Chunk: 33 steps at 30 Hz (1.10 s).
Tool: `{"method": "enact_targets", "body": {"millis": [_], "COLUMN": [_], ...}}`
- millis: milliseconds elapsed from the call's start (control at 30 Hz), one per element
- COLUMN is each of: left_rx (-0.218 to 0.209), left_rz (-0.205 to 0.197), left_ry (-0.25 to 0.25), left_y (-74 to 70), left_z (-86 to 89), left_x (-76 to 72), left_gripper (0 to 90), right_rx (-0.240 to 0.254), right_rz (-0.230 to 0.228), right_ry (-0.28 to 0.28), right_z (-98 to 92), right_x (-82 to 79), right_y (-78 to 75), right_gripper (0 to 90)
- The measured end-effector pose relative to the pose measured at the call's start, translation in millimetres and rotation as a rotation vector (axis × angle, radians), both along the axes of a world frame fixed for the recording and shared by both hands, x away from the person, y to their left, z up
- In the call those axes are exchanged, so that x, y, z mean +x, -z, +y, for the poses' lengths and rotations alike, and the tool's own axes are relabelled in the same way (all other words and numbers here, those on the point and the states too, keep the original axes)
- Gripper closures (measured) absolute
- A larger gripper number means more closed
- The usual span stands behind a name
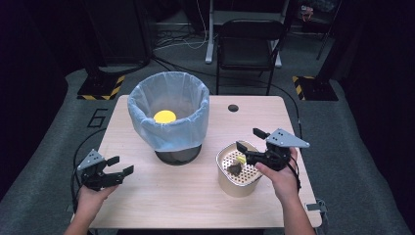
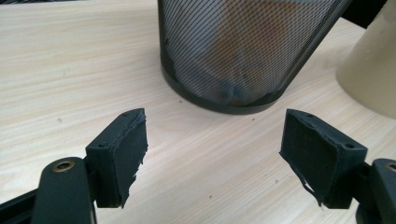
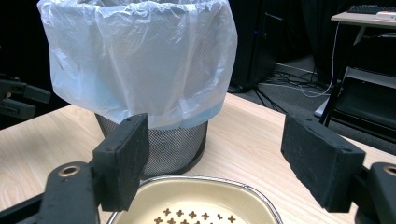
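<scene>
A black mesh bin lined with a pale blue plastic bag stands at the table's back left, with a round yellow thing inside it. A beige tub with a perforated insert holds a dark scrap and a small yellowish bit. My right gripper hovers open over the tub's far right rim, nothing between its jaws. My left gripper is low at the table's front left, open and empty. In the left gripper view the left gripper faces the bin's mesh base. In the right gripper view the right gripper looks across the tub at the bin.
The wooden table has a round cable hole near its back edge. A black folding chair stands behind it. Yellow-and-black striped stand bases sit on the floor at both back corners.
</scene>
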<state>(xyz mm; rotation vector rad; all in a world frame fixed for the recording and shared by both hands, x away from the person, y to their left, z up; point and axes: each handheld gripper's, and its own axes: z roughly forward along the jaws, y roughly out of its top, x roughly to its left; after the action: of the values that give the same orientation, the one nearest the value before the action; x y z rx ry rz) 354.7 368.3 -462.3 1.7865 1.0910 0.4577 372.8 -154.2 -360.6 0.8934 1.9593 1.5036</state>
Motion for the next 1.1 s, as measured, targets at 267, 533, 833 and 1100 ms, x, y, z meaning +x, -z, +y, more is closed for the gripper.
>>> {"method": "enact_targets", "body": {"millis": [267,533,833,1100], "left_rx": [0.015,0.039,0.069,0.092], "left_rz": [0.007,0.025,0.092,0.11], "left_ry": [-0.038,-0.092,-0.12,-0.173], "left_y": [23.6,42.9,55.0,61.5], "left_z": [12.6,19.5,23.0,26.3], "left_x": [2.1,4.9,10.7,13.5], "left_gripper": [22.7,22.4,19.5,14.6], "right_rx": [-0.006,-0.017,-0.029,-0.027], "right_rz": [-0.002,0.008,0.011,0.014], "right_ry": [-0.002,0.005,0.006,0.005], "right_z": [0.1,0.6,1.9,1.9], "right_x": [0.9,2.2,3.0,2.6], "right_y": [2.5,7.2,9.6,10.2], "right_gripper": [23.4,23.5,23.5,23.5]}}
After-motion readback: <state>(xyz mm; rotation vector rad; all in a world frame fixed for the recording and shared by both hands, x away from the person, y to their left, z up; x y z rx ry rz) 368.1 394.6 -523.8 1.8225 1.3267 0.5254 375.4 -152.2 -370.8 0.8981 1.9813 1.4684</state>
